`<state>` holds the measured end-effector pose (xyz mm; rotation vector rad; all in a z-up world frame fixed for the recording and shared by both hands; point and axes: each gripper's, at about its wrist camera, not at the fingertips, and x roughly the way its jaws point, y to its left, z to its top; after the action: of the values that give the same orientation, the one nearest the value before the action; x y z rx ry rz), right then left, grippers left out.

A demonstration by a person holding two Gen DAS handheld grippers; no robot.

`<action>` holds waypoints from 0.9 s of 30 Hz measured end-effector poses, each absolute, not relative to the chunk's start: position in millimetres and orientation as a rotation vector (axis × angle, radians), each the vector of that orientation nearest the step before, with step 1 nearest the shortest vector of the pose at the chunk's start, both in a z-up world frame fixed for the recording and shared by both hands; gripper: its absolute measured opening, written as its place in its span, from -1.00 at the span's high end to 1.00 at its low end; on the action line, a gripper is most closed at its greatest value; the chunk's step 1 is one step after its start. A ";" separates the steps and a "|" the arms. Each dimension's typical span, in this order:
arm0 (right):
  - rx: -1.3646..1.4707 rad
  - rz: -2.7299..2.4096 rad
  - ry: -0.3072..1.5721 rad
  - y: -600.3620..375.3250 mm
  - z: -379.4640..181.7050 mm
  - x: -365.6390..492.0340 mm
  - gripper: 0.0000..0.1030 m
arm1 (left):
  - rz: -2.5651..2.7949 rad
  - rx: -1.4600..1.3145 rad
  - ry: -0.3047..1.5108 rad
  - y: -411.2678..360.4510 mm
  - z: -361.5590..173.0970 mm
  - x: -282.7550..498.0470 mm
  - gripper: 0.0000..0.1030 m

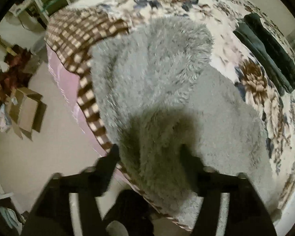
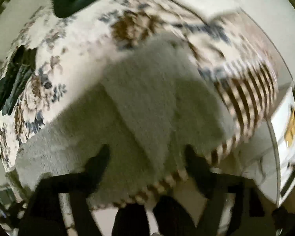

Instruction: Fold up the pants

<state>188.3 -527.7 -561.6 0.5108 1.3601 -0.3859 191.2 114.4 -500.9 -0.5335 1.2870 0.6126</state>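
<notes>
Two wrist views, close above the bed edge
Each looks forward and down; both share the grey fleece pants and floral bedspread

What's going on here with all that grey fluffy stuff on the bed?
A person is folding fuzzy grey pants on a bed with a flowered blanket, using a two-finger gripper in each hand. Both the left gripper and the right gripper are open over the near edge of the pants, not clamping anything. Part of the fabric already looks doubled over. Some dark folded clothes lie farther back on the bed.
</notes>
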 end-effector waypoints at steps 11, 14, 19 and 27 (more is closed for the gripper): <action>0.732 -0.736 1.303 -607.0 -606.4 156.8 0.69 | 0.632 -0.333 1.334 96.9 -506.6 203.9 -0.32; 1.030 -0.771 1.226 -649.3 -609.7 106.8 0.21 | 0.621 -0.292 1.346 85.5 -501.8 210.4 -0.32; 1.301 -0.667 1.025 -672.7 -603.1 61.1 0.11 | 0.586 -0.270 1.355 68.3 -499.6 219.8 -0.32; 1.234 -0.579 1.070 -640.5 -631.8 88.4 0.91 | 0.619 -0.325 1.389 71.6 -510.2 220.2 -0.32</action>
<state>88.4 -640.5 -631.8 1.2338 1.0703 -0.5785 220.2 71.6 -510.2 -0.3249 1.3894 0.6191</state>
